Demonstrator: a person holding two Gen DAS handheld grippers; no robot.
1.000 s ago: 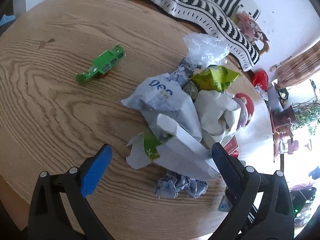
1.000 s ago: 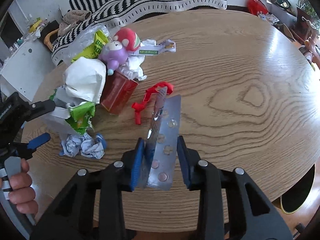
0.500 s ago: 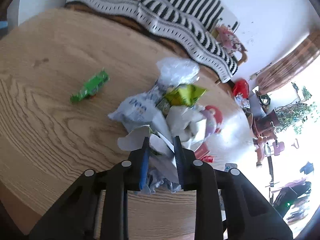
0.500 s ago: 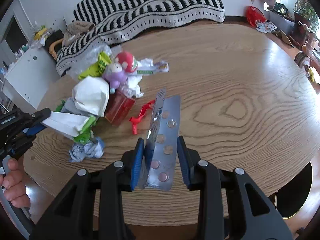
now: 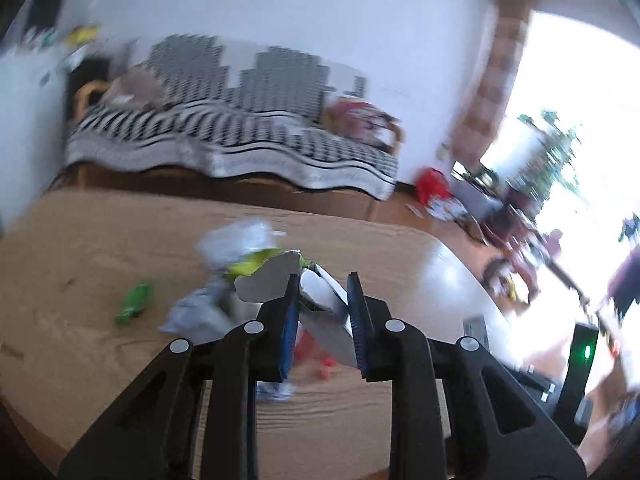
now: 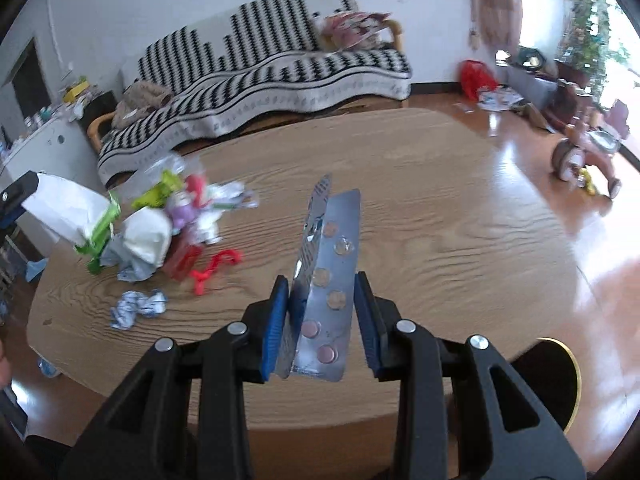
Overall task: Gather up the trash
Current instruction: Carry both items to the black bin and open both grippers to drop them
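Observation:
My left gripper (image 5: 323, 286) is shut on a white and green carton (image 5: 324, 312) and holds it above the round wooden table (image 5: 80, 248); the carton also shows at the left of the right wrist view (image 6: 60, 208). My right gripper (image 6: 321, 280) is shut on silver pill blister packs (image 6: 328, 276), held upright above the table (image 6: 460, 240). A pile of trash (image 6: 160, 224) lies on the table's left: white paper, a yellow-green wrapper, a red box, a red strip (image 6: 216, 266). A crumpled blue-white paper ball (image 6: 138, 307) lies in front of it.
A green toy car (image 5: 134, 304) lies on the table left of the pile. A striped sofa (image 6: 260, 76) stands behind the table. Toys and a tricycle (image 6: 580, 152) stand on the floor to the right. A dark round object (image 6: 552, 376) sits by the table's near right edge.
My left gripper closed on the white and green carton and lifted it off the pile, tilting up. My right gripper rose with the blister packs still held.

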